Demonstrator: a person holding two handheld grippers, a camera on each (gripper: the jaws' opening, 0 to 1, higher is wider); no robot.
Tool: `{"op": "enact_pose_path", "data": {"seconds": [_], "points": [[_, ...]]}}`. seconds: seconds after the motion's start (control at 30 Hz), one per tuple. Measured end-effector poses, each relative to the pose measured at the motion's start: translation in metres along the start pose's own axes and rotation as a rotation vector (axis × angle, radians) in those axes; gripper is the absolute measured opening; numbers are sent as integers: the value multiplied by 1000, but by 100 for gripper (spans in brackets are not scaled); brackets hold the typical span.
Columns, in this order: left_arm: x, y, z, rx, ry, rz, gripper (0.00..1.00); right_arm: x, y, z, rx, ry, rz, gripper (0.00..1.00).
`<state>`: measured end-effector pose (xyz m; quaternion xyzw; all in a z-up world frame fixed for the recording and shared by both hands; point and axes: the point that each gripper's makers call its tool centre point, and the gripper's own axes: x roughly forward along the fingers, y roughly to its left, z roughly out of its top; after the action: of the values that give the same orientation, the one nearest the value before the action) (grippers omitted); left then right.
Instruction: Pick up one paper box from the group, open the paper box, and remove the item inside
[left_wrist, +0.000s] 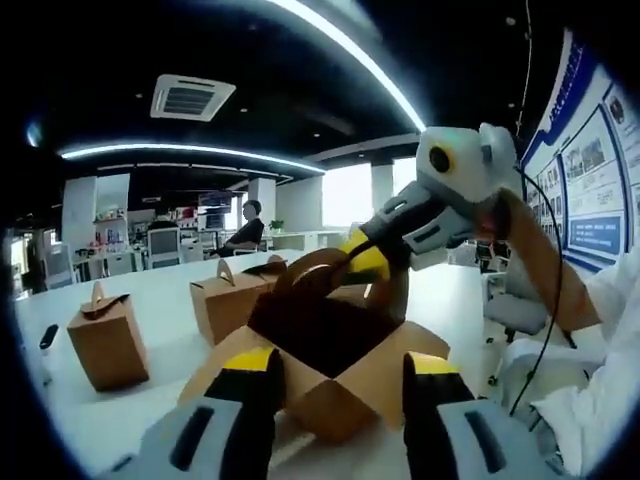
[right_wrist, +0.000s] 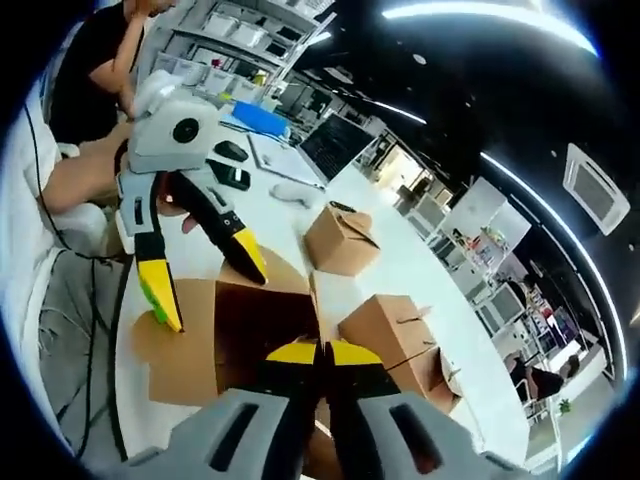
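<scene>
Opening a brown paper box on the white counter.
We pinch its flap in our closed right gripper; our left gripper straddles the box, fingers spread.

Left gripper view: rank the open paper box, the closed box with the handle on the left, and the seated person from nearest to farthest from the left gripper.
1. Open paper box, right between the left gripper jaws.
2. Closed paper box, left on the white table.
3. Seated person, far back in the office.
</scene>
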<state>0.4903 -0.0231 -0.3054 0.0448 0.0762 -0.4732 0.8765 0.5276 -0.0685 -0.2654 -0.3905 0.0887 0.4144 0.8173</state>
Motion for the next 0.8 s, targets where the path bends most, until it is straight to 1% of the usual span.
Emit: {"op": "enact_pose_path", "data": {"seconds": [0.4,0.57,0.8], "points": [[0,1,-1,2,-4,1,49,2,-17,2,50,-2,-39,5],[0,0,-1,4,-1,1,49,5,-28,1,79,-6,-67,9],[0,0,-1,-4,-8,-9,48,9,-37,-3,111,-7,-94,12]]}}
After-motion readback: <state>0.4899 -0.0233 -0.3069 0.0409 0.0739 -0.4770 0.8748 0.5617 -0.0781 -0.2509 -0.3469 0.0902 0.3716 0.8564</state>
